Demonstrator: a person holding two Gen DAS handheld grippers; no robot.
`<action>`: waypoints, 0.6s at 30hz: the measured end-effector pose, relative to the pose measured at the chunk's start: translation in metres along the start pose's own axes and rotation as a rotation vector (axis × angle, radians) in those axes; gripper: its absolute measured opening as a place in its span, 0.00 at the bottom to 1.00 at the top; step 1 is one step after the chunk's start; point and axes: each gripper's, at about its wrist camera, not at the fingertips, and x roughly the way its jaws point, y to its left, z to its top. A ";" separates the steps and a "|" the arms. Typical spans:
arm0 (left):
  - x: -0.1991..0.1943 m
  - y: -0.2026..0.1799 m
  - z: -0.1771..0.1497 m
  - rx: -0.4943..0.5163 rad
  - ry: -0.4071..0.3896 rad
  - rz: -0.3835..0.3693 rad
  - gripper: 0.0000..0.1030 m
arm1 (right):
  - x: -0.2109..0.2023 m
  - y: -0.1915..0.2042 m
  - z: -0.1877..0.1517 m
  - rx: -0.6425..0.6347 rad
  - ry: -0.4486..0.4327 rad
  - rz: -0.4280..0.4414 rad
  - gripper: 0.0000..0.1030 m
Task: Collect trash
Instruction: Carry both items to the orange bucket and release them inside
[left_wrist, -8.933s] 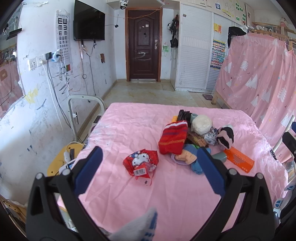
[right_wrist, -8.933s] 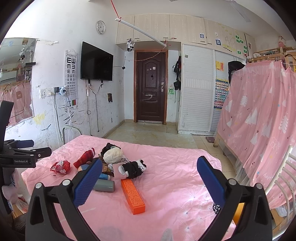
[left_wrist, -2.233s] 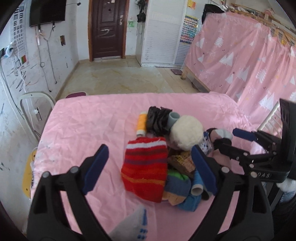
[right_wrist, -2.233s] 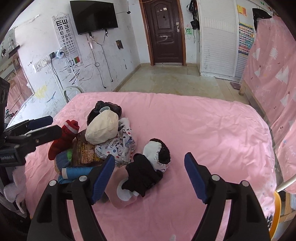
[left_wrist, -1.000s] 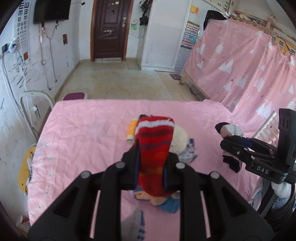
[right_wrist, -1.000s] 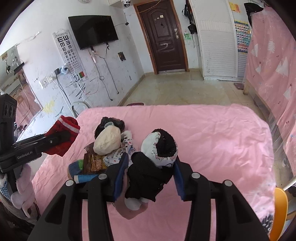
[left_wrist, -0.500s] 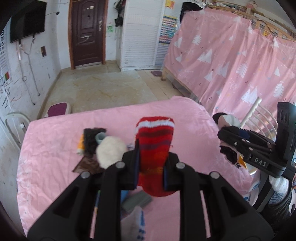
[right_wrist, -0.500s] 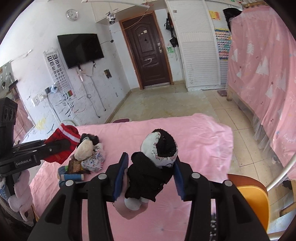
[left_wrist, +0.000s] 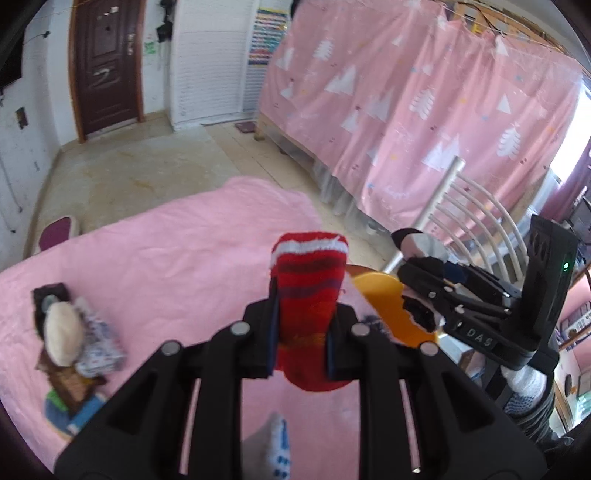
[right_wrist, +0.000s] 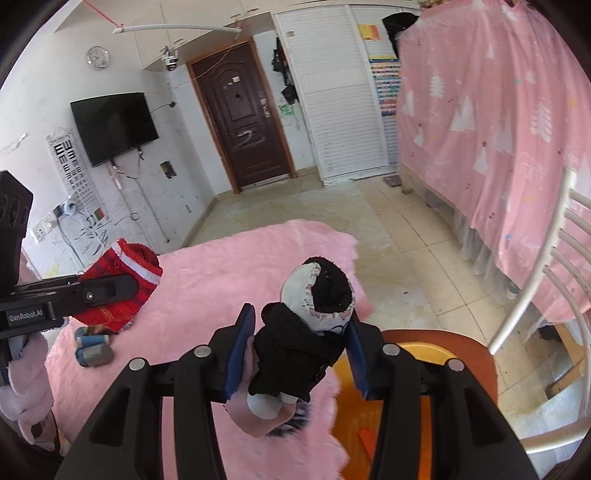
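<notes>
Items, listed left to right.

1. Pile of leftovers (left_wrist: 70, 343) on the pink-covered desk (left_wrist: 177, 251), at its left side in the left wrist view: a cream ball, a patterned white cloth, a brown packet, green and blue pieces. In the right wrist view only blue and grey cylinders (right_wrist: 92, 350) of this group show, below the left tool.

2. Left tool (left_wrist: 301, 332): jaws drawn nearly together and clamped on a red striped sock (left_wrist: 308, 291) with a white cuff band. The sock stands upright between the pads, raised off the desk, cuff uppermost. Seen side-on in the right wrist view at (right_wrist: 107, 291), with the sock at (right_wrist: 122, 291).

3. Right tool (right_wrist: 297, 354): jaws partly closed, pressing on a bundle of black and white socks (right_wrist: 306, 325); a pale pink piece hangs from the bundle's lower end. The bundle is held above the right edge of the desk. In the left wrist view this tool appears at (left_wrist: 424, 284), pointing left.

4. Orange bin (right_wrist: 406, 369) with a brown rim, just beside the desk's right edge, below and to the right of the right tool. An orange scrap lies inside.

5. White slatted chair back (right_wrist: 546, 280), right of the bin.

6. Pink patterned curtain (left_wrist: 424, 92), far right.
</notes>
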 end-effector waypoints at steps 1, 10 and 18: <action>0.005 -0.005 0.002 0.009 0.006 -0.013 0.17 | -0.001 -0.007 -0.003 0.001 0.001 -0.015 0.35; 0.049 -0.068 0.015 0.046 0.067 -0.146 0.17 | -0.004 -0.060 -0.027 0.058 0.024 -0.082 0.36; 0.074 -0.100 0.017 0.076 0.111 -0.190 0.24 | -0.007 -0.078 -0.037 0.092 0.037 -0.095 0.42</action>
